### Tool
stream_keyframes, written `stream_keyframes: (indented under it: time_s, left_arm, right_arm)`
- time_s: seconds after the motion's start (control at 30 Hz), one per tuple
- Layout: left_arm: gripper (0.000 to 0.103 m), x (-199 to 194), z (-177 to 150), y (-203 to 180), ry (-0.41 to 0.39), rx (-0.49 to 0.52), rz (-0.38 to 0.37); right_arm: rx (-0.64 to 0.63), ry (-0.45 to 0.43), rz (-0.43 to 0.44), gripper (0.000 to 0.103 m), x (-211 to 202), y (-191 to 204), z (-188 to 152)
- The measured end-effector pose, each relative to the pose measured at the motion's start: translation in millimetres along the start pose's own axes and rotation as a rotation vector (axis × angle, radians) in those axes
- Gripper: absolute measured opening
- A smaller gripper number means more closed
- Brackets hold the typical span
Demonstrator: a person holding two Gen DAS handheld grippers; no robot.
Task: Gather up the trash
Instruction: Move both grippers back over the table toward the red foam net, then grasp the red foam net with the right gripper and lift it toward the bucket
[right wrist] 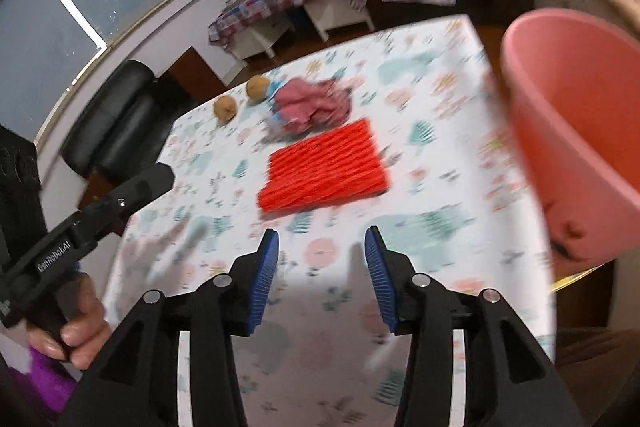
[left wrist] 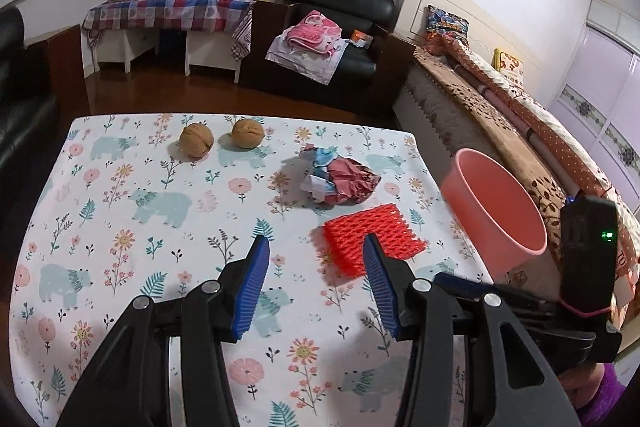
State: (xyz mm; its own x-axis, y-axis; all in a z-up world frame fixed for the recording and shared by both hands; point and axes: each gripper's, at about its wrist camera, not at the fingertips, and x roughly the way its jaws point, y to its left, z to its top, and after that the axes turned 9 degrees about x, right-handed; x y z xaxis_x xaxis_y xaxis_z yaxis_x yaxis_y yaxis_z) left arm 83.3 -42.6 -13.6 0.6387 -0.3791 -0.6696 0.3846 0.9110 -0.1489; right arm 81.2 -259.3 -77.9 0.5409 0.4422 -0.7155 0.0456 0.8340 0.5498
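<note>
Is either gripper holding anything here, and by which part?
Nothing is held: left gripper and right gripper are both open and empty above the table.

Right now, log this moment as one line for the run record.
left gripper: open, empty | right gripper: open, empty | red foam net, crumpled wrapper, two walnuts: on table | pink bin: at table's right edge

Bare cloth before foam net (left wrist: 372,242); bucket (left wrist: 496,211) crowds right.

Left view sharp, evenly lit; right view motion-blurred; fisheye edges
</note>
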Motion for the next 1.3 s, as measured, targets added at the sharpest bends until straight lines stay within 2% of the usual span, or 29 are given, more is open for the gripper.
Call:
stream_keyframes:
  time_s: [0.23,0.33,0.53,0.57,0.67,0.7,0.77,0.87,1.1,1.3]
  left_arm:
    - [0.048,4,4,17,-0.031,-0.070,-0.014]
    - [0.048,4,5,24,-0.036,-0.093,-0.017]
    - [0.048,7,8,34,-0.039,-0.104,-0.011]
    - [0.048,9,8,35,-0.036,-0.105,-0.011]
    - [0.048,12,8,34,-0.026,-0.097,-0.010]
    - [0.048,13,8,33,-0.024,-0.092,-0.010]
    - [0.048,15,8,32,-0.019,-0.087,-0.009]
    - [0.048,19,9,30,-0.011,-0.090,-0.013]
    - [0.048,23,13,21,-0.003,-0.054,-0.006]
    - [0.048,29,22,11,0.004,-0.012,-0.002]
  right_arm:
    - [0.241,0.021,0.062,0.047,23,-8,20]
    - [0.285,0.005,0.024,0.047,32,-9,27]
    - [0.174,-0.074,-0.123,0.045,43,13,32]
    - [0.143,-0.090,-0.154,0.038,45,17,31]
    - [0.085,-0.118,-0.212,0.028,48,20,31]
    - [0.074,-0.120,-0.214,0.026,48,20,31]
    - [0.073,-0.109,-0.193,0.015,46,16,31]
    - [0.068,-0.102,-0.169,0.009,40,12,31]
    - [0.049,-0.106,-0.108,0.008,17,6,23]
    - [0.004,-0.134,-0.100,0.008,-10,2,13]
